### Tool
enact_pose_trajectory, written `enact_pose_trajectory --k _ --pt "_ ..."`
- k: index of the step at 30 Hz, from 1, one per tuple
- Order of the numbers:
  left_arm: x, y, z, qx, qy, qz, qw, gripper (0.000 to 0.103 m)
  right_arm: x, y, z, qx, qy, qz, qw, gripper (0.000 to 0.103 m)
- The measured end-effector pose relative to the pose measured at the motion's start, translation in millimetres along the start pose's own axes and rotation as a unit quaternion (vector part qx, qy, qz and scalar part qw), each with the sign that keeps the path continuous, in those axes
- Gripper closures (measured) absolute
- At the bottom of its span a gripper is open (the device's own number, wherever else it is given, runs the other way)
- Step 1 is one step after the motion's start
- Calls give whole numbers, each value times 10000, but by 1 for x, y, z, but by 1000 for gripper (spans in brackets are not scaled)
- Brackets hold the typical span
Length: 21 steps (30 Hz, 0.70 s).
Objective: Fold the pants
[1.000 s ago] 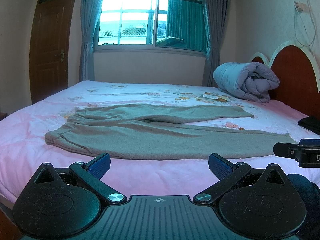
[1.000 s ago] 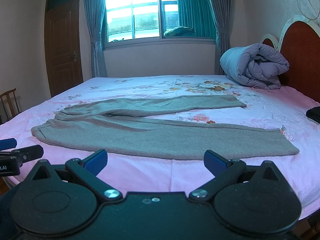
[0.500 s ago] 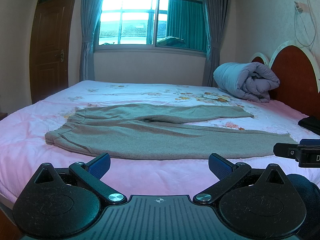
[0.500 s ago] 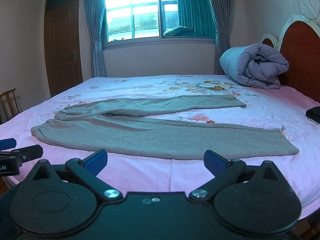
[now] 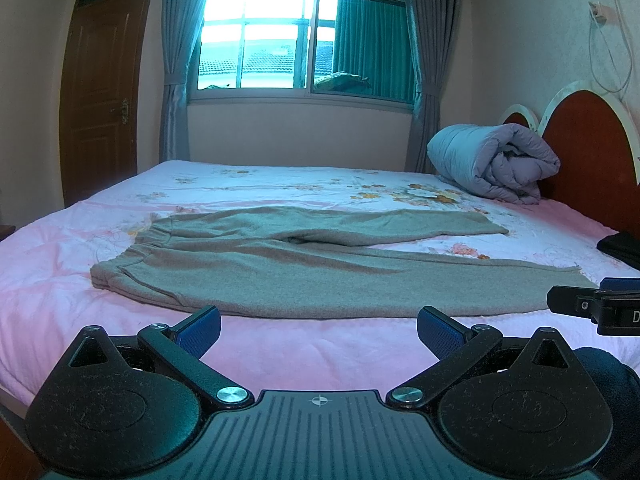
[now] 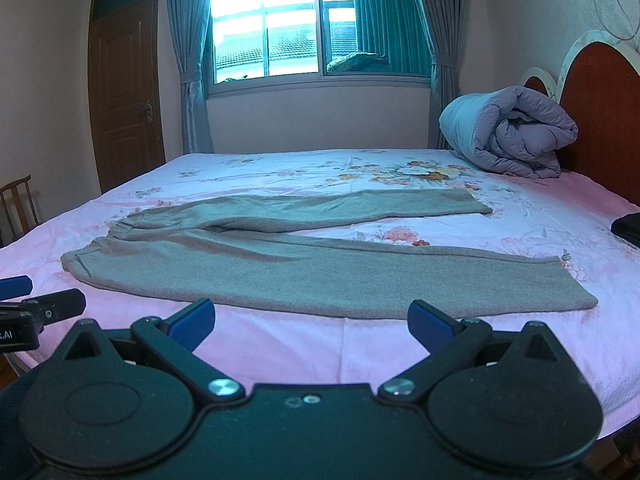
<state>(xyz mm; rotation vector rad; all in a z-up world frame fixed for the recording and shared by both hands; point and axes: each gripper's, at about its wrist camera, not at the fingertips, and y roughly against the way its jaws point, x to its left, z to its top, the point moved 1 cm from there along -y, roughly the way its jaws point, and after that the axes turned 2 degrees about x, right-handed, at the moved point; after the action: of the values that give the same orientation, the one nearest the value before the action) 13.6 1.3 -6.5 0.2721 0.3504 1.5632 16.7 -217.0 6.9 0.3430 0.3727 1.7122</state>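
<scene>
The pants [image 5: 320, 268] lie flat on the bed [image 5: 300, 344], long axis running left to right, waistband left, cuffs right. Both tools hover at the near edge, released: left tool [image 5: 319, 330] nearer the waistband, right tool [image 6: 311, 322] nearer the cuffs.

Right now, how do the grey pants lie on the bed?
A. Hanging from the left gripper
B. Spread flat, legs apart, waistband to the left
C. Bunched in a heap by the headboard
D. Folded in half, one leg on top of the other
B: the grey pants lie flat on the bed, the two legs splayed toward the headboard side, waistband at left; the left gripper and right gripper are both open, short of the cloth.
</scene>
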Motion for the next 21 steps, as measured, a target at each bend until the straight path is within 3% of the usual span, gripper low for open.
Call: enact_pose_trajectory --k 10,16,21 --pt "5 -1 2 49 115 3 9999 0 0 -1 -1 30 20 7 10000 6" --pt "42 -15 18 77 555 53 9984 0 -6 -6 14 -123 130 148 9997 6" --pt "91 -57 55 161 670 245 9973 0 -15 -30 55 -301 153 260 9991 6"
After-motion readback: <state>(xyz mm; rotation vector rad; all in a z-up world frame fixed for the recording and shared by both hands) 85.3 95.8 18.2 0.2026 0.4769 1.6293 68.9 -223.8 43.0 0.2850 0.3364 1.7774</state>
